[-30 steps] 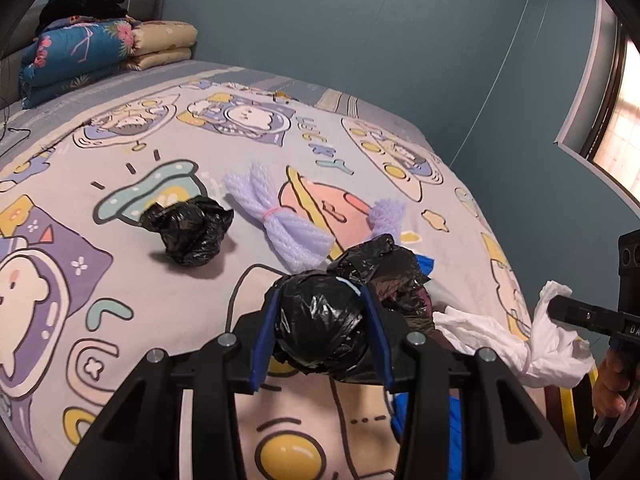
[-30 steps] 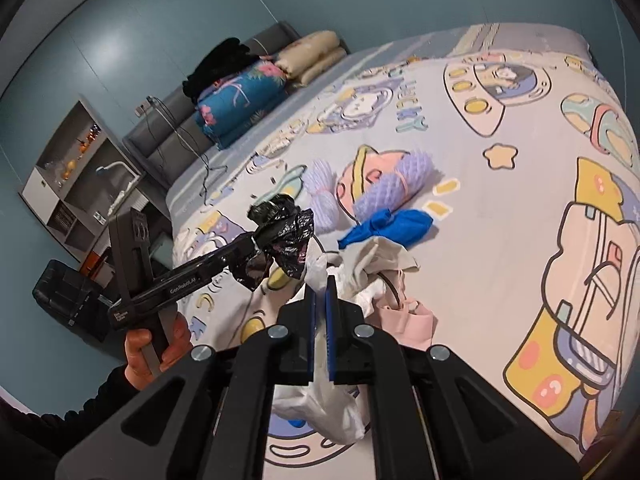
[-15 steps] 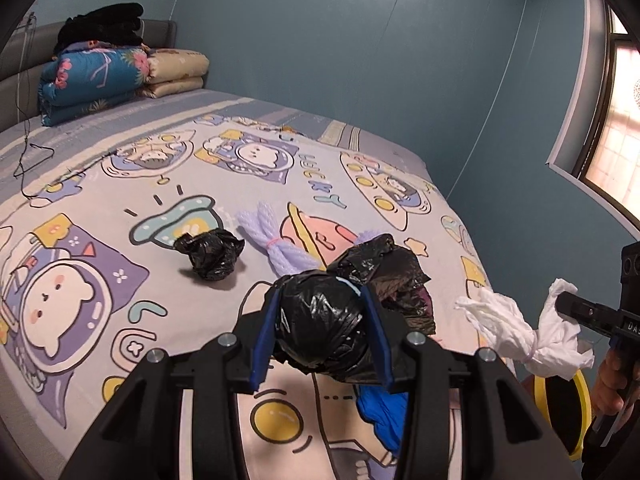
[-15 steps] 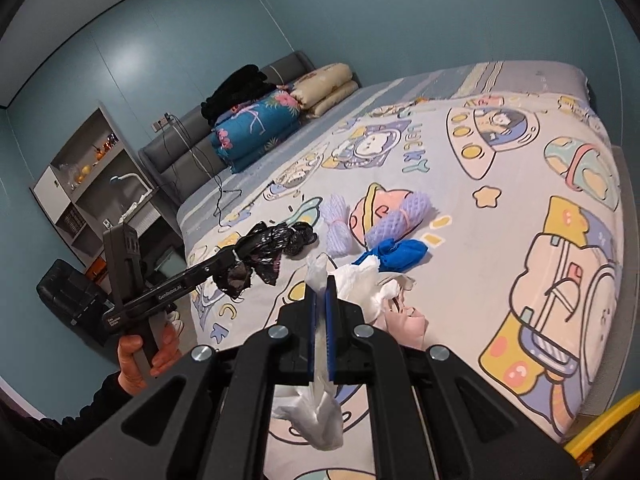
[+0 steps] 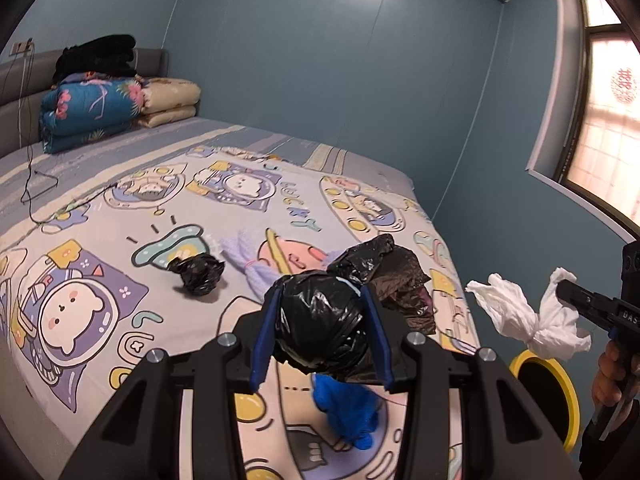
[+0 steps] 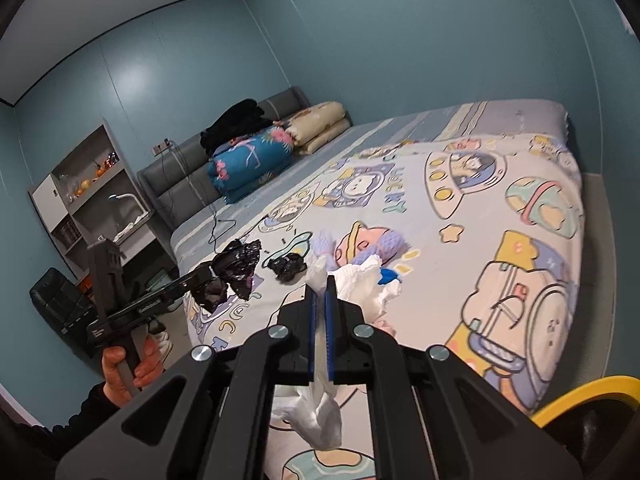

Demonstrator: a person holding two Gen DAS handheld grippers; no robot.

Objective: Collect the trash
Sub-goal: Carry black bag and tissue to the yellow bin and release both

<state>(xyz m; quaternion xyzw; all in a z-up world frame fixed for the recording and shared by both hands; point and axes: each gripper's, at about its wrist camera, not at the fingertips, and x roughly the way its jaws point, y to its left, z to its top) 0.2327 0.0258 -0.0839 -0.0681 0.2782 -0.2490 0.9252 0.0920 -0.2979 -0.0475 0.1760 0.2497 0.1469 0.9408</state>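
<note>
My left gripper (image 5: 320, 332) is shut on a crumpled black plastic bag (image 5: 320, 328) and holds it above the near edge of the bed; it also shows in the right wrist view (image 6: 232, 276). My right gripper (image 6: 320, 308) is shut on a white plastic bag (image 6: 320, 412), held in the air; it shows in the left wrist view (image 5: 532, 316) at the right. A second small black bag (image 5: 196, 274) lies on the cartoon bedsheet (image 5: 120, 240). Purple foam netting (image 5: 248, 264) and a blue piece (image 5: 344, 412) lie near it.
A yellow-rimmed bin (image 5: 540, 392) stands on the floor beside the bed, below the white bag; its rim shows in the right wrist view (image 6: 588, 396). Folded quilts (image 5: 96, 108) sit at the headboard. A black cable (image 5: 36, 184) trails over the bed. A shelf unit (image 6: 92, 192) stands left.
Both grippers have risen and drawn back from the bed with their bags. The white bag has lifted clear of the sheet. The yellow bin has come into view.
</note>
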